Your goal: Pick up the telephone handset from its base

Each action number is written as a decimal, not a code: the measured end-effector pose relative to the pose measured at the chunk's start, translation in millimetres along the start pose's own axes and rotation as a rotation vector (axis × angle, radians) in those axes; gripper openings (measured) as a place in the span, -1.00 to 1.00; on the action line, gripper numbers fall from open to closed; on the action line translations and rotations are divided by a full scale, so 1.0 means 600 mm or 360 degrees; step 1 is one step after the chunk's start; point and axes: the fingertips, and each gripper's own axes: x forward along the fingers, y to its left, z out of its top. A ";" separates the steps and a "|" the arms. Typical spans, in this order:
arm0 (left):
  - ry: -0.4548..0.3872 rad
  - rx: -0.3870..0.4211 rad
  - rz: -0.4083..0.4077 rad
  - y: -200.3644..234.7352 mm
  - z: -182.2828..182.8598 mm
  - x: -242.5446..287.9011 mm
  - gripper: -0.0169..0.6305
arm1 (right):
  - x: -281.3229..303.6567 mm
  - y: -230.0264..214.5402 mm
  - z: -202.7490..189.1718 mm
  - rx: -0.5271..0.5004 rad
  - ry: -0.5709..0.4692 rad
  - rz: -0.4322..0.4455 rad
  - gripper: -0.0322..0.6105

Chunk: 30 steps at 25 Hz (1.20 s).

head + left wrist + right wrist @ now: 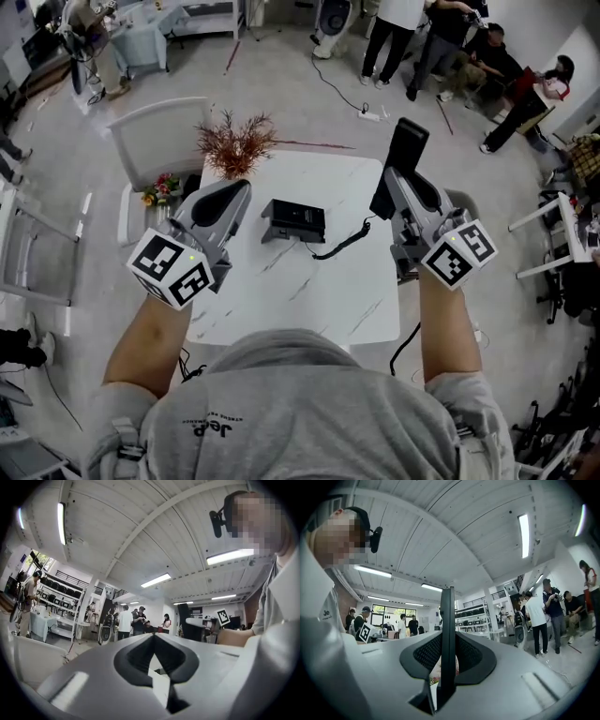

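Right tool (pixel 447 641) is clamped on the black telephone handset (pixel 410 142), held upright off its base (pixel 294 221), which sits mid-way on the white marbled surface (pixel 337 295) with the cord (pixel 342 242) running toward the handset. Left tool (pixel 236 190) has its jaws together on nothing, to the left of the base. Only writing legible: "Je" on my grey sweatshirt (pixel 323 620), finer print unreadable. The head view alone shows base, cord and dried red sprigs (pixel 234 145). The right gripper view alone shows the handset edge-on between the textured jaws.
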 end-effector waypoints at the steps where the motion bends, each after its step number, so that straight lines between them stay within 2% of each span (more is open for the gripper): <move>1: -0.0003 0.0013 -0.0004 -0.001 0.009 -0.001 -0.78 | -0.002 0.000 0.013 0.0001 -0.0019 0.0000 -0.66; 8: -0.0013 0.0093 -0.0018 0.002 0.068 -0.008 -0.78 | -0.002 0.005 0.074 0.0011 -0.0104 0.0015 -0.66; 13: 0.0008 0.0203 -0.0040 -0.002 0.104 -0.006 -0.78 | 0.005 0.007 0.095 -0.0001 -0.0135 0.0033 -0.66; 17: -0.0005 0.0237 -0.0047 -0.006 0.129 -0.006 -0.78 | 0.006 0.008 0.106 -0.0001 -0.0154 0.0042 -0.66; 30: -0.0005 0.0237 -0.0082 -0.013 0.134 0.006 -0.78 | 0.009 -0.003 0.101 0.0004 -0.0156 0.0038 -0.66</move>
